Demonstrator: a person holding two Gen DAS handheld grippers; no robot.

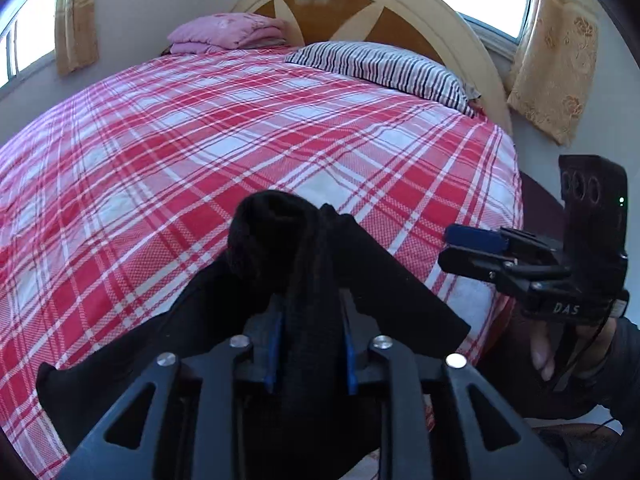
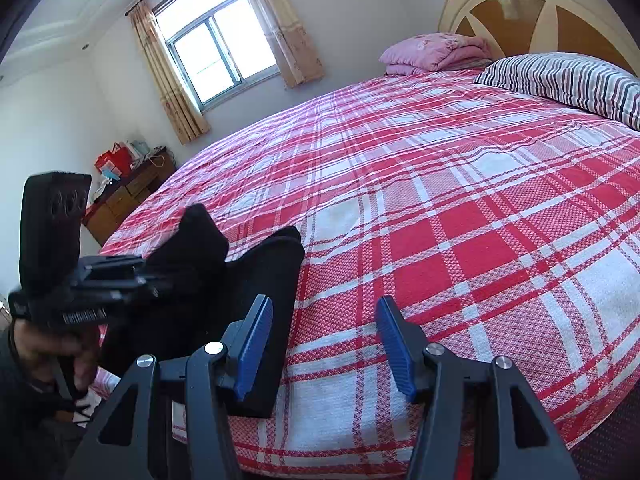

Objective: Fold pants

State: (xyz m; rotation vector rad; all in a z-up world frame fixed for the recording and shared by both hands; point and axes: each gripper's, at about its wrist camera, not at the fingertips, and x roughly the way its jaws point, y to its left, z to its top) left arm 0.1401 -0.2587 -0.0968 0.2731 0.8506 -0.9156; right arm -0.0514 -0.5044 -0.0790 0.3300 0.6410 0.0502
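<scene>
The black pants [image 1: 372,280] lie bunched on the near edge of the red plaid bed [image 1: 200,140]. My left gripper [image 1: 312,320] is shut on a thick fold of them, and the cloth rises in a hump past its blue pads [image 1: 276,344]. From the right wrist view, the left gripper [image 2: 160,276] holds the pants [image 2: 272,280] up at the left, a hand below it. My right gripper [image 2: 324,340] is open with only bedsheet between its fingers, just right of the pants. In the left wrist view the right gripper [image 1: 450,248] hovers off the bed's right edge.
A striped pillow [image 1: 384,68] and a folded pink blanket [image 1: 228,32] lie by the wooden headboard [image 1: 360,4]. Plaid sheet [image 2: 460,200] stretches beyond the pants. A wooden dresser [image 2: 128,196] with red bags stands under a curtained window [image 2: 216,48].
</scene>
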